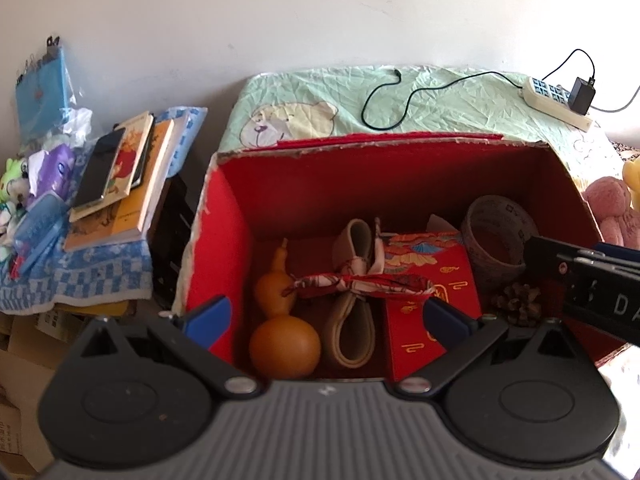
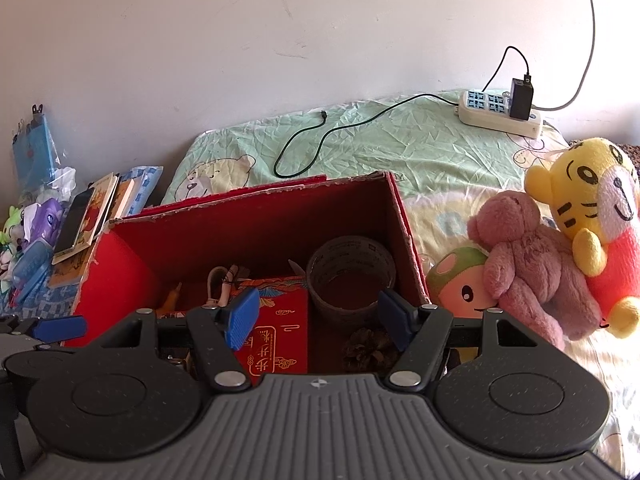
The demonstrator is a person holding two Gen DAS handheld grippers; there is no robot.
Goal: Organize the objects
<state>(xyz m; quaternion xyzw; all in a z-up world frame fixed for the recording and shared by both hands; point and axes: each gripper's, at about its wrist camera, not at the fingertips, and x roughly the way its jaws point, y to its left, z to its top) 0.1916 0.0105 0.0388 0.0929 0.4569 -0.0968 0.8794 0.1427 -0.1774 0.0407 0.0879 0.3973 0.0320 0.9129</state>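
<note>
**Both tools gape over the red box, holding nothing**

The left tool [image 1: 326, 318] hangs above the near edge of the red box [image 1: 224, 216], its blue pads spread wide with nothing between them. Directly under it, in the box, lie an orange gourd [image 1: 282, 320] at 7 o'clock, a folded cream strap [image 1: 354, 320] tied with a red patterned ribbon [image 1: 360, 282], and a red gift packet [image 1: 436, 280] printed in gold at 5 o'clock.

The right tool [image 2: 320, 314] is likewise wide open and empty, hovering over the box's right half. Below it sits a pine cone [image 2: 366, 348], with a roll of tape [image 2: 350, 280] just beyond, standing near the right wall.

Outside the box at 3 o'clock, three plush toys lean together on the bed: a mushroom plush [image 2: 464, 284], a pink bear [image 2: 524, 260] and a yellow tiger [image 2: 592, 216].

At 9 o'clock, books [image 1: 128, 184] with a phone [image 1: 98, 168] on top lie stacked on a blue checked cloth [image 1: 80, 280].

Farther back, on the green sheet [image 2: 400, 148], a black cable [image 2: 320, 140] loops toward a power strip [image 2: 500, 114] at 1 o'clock, against the white wall.
</note>
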